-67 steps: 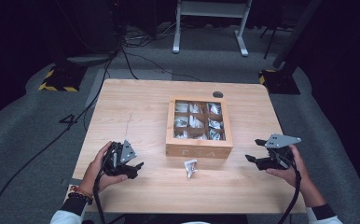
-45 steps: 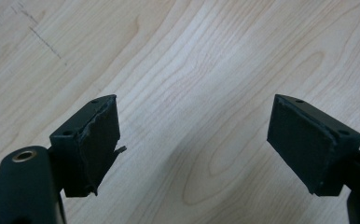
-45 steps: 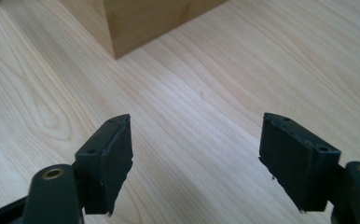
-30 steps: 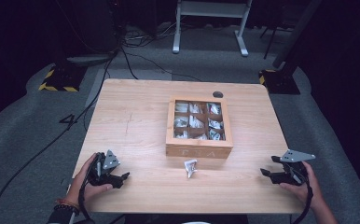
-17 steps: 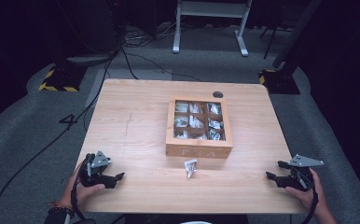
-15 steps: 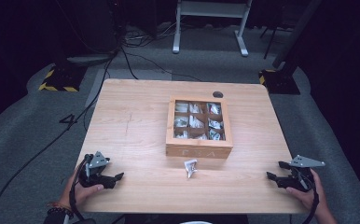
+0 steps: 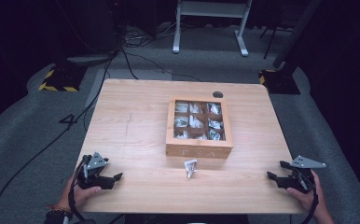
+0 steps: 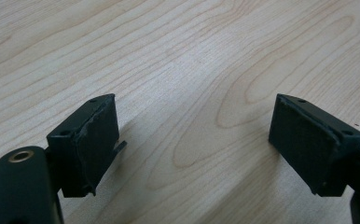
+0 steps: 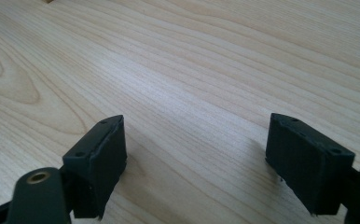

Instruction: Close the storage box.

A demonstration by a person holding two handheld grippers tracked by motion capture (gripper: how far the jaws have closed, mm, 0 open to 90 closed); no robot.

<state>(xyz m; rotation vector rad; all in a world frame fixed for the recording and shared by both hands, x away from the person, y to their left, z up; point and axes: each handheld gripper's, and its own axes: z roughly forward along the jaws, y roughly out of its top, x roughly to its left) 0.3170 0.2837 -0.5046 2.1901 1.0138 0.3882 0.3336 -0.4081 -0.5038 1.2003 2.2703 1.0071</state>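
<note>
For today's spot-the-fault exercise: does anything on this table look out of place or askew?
One small white packet lies loose on the table, just in front of the wooden box, while the other packets sit in its compartments. It also looks crumpled and tilted. Both grippers rest open and empty.

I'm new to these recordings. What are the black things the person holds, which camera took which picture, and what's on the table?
No robot here: a person holds a hand-held gripper in each hand, left and right, both near the table's front edge. The high view looks down from above. The other two pictures come from cameras riding on each gripper, looking past its own two black jaws at bare wood. Both grippers are open and hold nothing. On the table sits a wooden box with compartments holding small packets, and one loose packet lies just in front of it.
</note>
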